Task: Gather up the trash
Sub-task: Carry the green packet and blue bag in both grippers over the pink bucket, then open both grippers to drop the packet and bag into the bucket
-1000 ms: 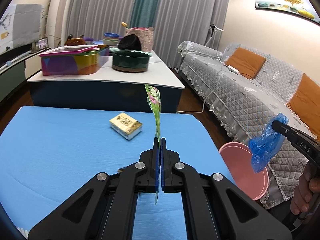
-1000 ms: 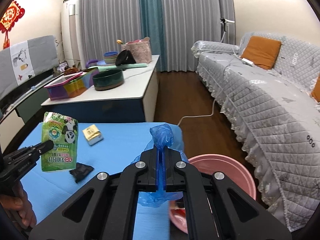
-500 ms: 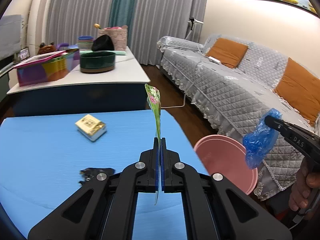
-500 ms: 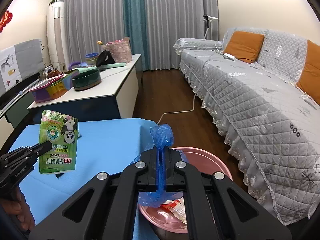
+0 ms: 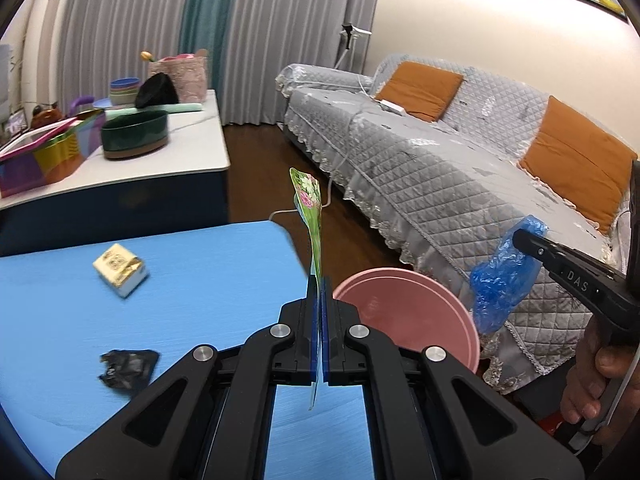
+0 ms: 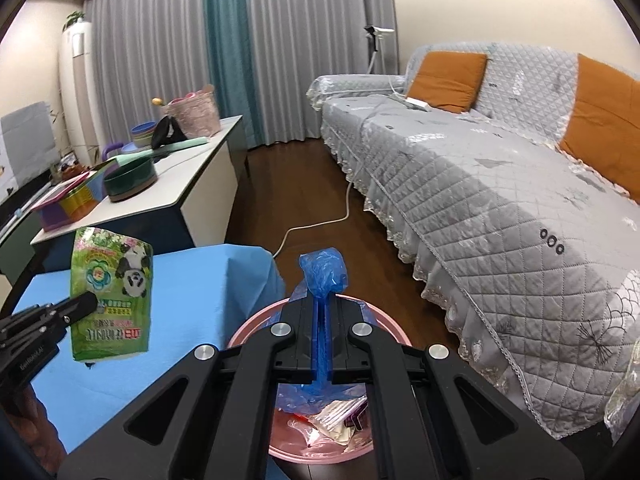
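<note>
Left gripper (image 5: 319, 292) clamped on a green pouch (image 5: 311, 216), jaws pressed tight against its lower part, pouch standing upright and seen edge-on from the left wrist. From the right wrist, same pouch (image 6: 110, 292) seen flat-on: panda print, held clear above the blue bench (image 6: 192, 304), near its edge by the bin. Right gripper (image 6: 321, 312) clamped on a blue bag (image 6: 322, 276), jaws closed on a gathered fold, crumpled top sticking up past the tips, rest of it hanging below. From the left wrist, blue bag (image 5: 500, 276) dangling from the right gripper's tip, just right of the pink bin (image 5: 404, 312) and in front of the sofa (image 5: 440, 176). Right hand (image 5: 592, 380) wrapped round the handle at the lower right. Pink bin (image 6: 256, 324) directly under the right gripper, beside the bench's corner, with wrappers (image 6: 340, 420) already lying inside. Still on the bench (image 5: 200, 264): a small yellow box (image 5: 120, 270) toward the far side and a crumpled black scrap (image 5: 128, 368) nearer, well apart from each other. Behind, a white counter (image 5: 188, 152) carrying a dark green bowl (image 5: 134, 134) and a colourful tin (image 5: 44, 156).
</note>
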Action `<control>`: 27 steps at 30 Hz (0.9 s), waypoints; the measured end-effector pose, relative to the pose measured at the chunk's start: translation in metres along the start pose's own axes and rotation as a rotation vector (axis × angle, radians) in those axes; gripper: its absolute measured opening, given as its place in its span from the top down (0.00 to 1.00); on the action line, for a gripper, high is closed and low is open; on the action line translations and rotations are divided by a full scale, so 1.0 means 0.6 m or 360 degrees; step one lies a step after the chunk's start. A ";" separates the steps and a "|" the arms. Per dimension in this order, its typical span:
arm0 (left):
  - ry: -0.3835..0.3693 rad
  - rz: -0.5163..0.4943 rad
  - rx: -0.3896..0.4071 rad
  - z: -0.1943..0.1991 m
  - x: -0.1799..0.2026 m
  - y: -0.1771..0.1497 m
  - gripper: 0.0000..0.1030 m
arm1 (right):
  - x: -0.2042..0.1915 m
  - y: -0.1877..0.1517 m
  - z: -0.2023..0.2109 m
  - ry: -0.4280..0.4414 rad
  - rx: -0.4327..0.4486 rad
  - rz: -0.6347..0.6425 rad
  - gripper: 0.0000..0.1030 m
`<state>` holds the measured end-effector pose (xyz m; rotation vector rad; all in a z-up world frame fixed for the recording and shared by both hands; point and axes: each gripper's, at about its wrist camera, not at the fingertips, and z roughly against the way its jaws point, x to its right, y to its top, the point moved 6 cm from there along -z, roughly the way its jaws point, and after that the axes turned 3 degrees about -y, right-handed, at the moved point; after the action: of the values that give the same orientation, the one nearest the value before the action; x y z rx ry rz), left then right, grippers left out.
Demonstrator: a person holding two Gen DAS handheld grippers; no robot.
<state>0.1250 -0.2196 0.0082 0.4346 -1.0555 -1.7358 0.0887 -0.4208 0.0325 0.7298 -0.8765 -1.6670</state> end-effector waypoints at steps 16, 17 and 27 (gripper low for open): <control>-0.0124 -0.0119 -0.0082 -0.089 0.103 0.018 0.99 | 0.035 0.001 -0.048 -0.0063 -0.0064 -0.0076 0.98; -0.0126 -0.0122 -0.0096 -0.098 0.105 0.017 0.99 | 0.036 0.001 -0.050 -0.0065 -0.0064 -0.0078 0.98; -0.0145 -0.0124 -0.0209 -0.146 0.119 0.001 0.99 | 0.048 -0.002 -0.067 -0.0078 -0.0105 -0.0099 0.97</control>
<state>0.1568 -0.3223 -0.0264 0.3201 -0.9929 -1.8970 0.1139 -0.4561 0.0083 0.6795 -0.8362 -1.7675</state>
